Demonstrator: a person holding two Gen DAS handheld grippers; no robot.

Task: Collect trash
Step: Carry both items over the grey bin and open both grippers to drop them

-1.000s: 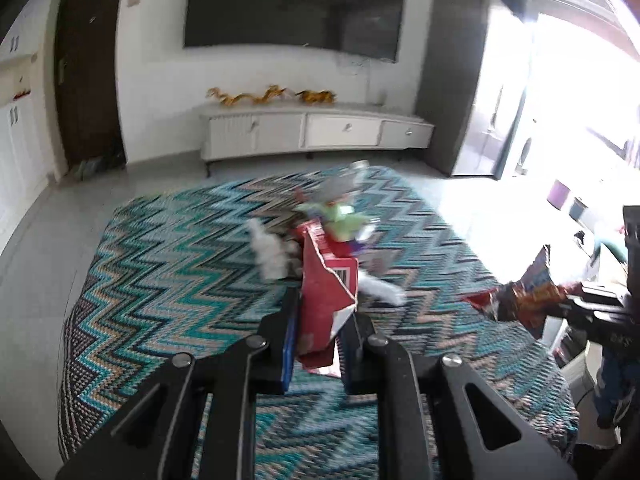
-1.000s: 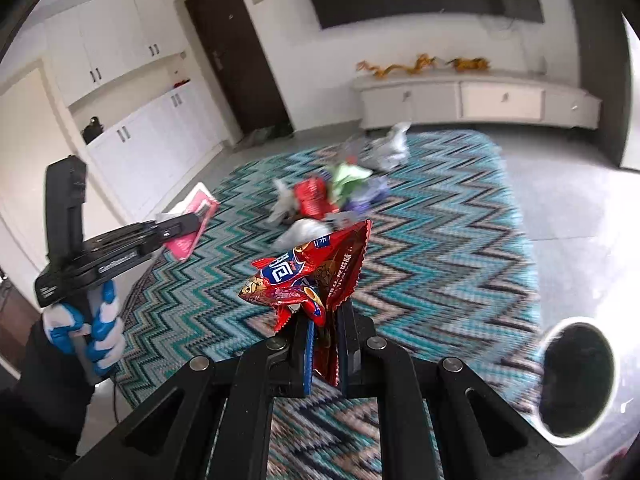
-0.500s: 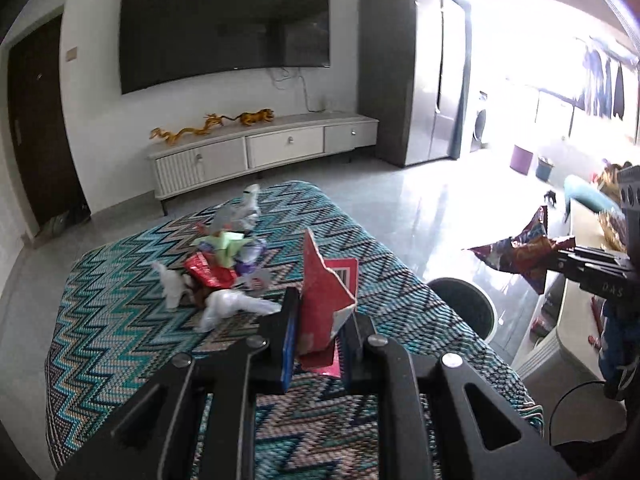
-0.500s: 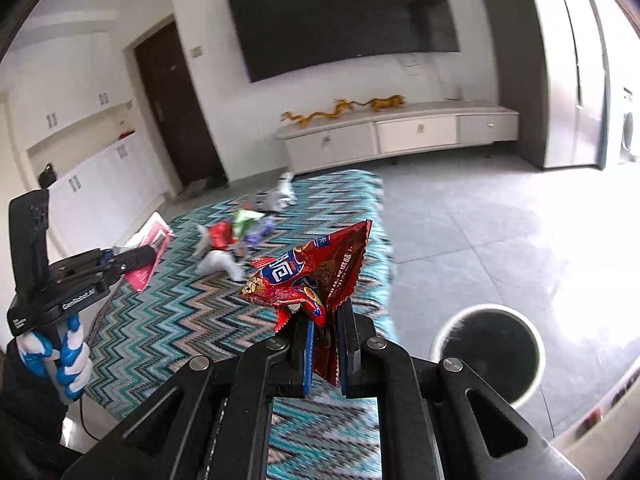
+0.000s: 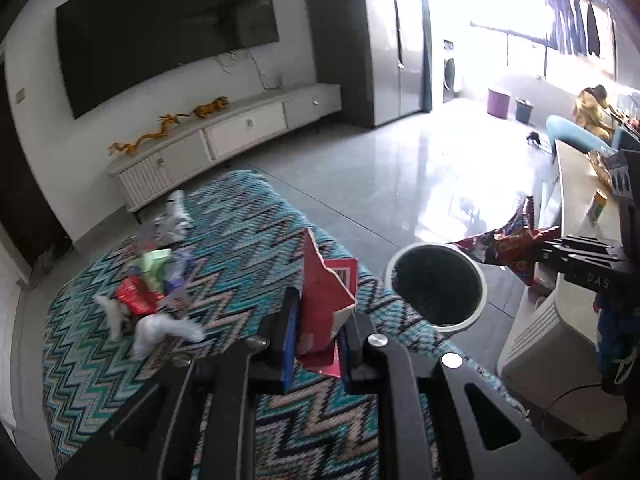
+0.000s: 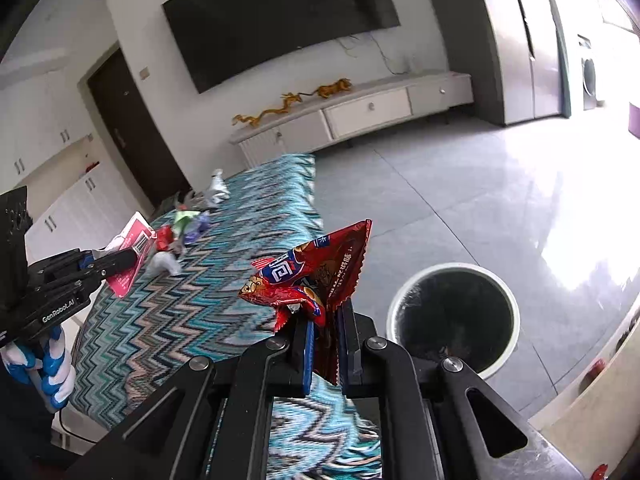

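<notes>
The left gripper (image 5: 318,346) clamps a torn red carton (image 5: 326,300) standing up between its fingers; the right gripper (image 6: 324,354) pinches a crumpled red snack wrapper (image 6: 312,276). Only the right view shows the gloved hand (image 6: 44,368). A white-rimmed bin (image 6: 454,320) stands just beside the zigzag rug (image 5: 100,360).

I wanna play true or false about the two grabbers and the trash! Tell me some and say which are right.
1. The left gripper pinches a torn red carton. True.
2. The right gripper is empty. False: it is shut on a red snack wrapper.
3. The trash bin stands on the floor beside the zigzag cloth. True.
4. No trash is left on the cloth. False: a trash pile lies there.
</notes>
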